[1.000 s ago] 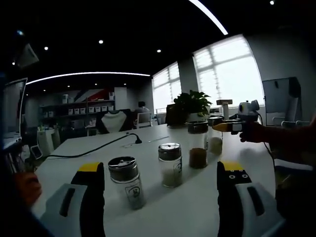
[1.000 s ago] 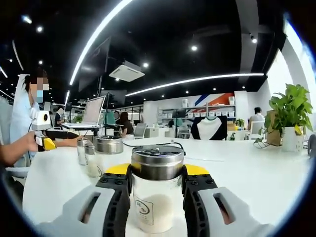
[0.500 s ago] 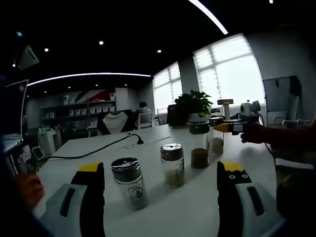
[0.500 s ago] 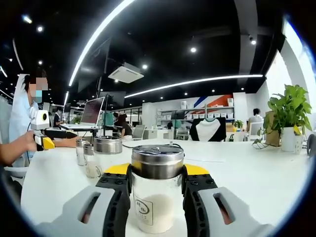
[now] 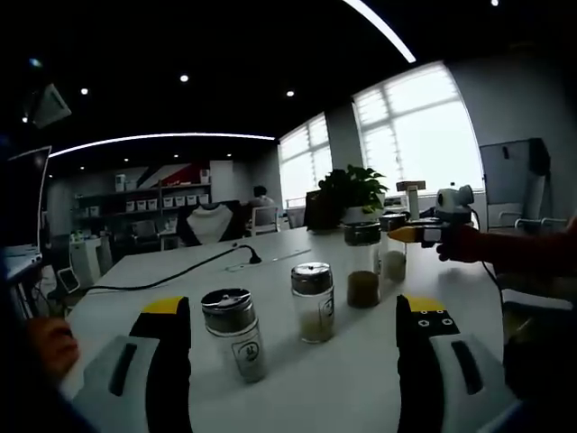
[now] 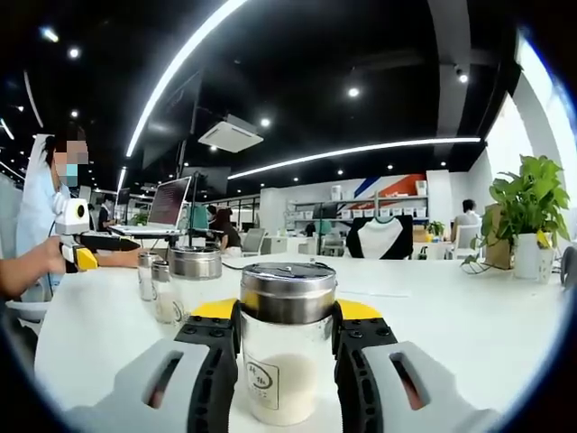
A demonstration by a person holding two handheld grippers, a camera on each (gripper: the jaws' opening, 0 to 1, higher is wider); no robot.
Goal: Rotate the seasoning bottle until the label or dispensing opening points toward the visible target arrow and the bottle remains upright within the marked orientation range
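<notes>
1. Between the right gripper's [image 6: 287, 356] jaws, the bottle [image 6: 287, 338] is standing upright on the table [image 6: 469, 325], clenched at both sides, its small label [image 6: 262, 374] barely turning since a second ago.
2. Rotation is hardly progressing; no arrow is showing.
3. Left gripper [image 5: 293, 361] is hanging released, jaws wide, near two shakers [image 5: 234, 334].

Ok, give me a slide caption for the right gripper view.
Right gripper clamps an upright seasoning bottle on a white table.

Left gripper [image 5: 293, 338]: jaws wide apart, nothing between, level above tabletop. Right gripper [image 6: 287, 347]: jaws closed against both sides of bottle [image 6: 287, 347], upright grip, pads just below its metal cap.
</notes>
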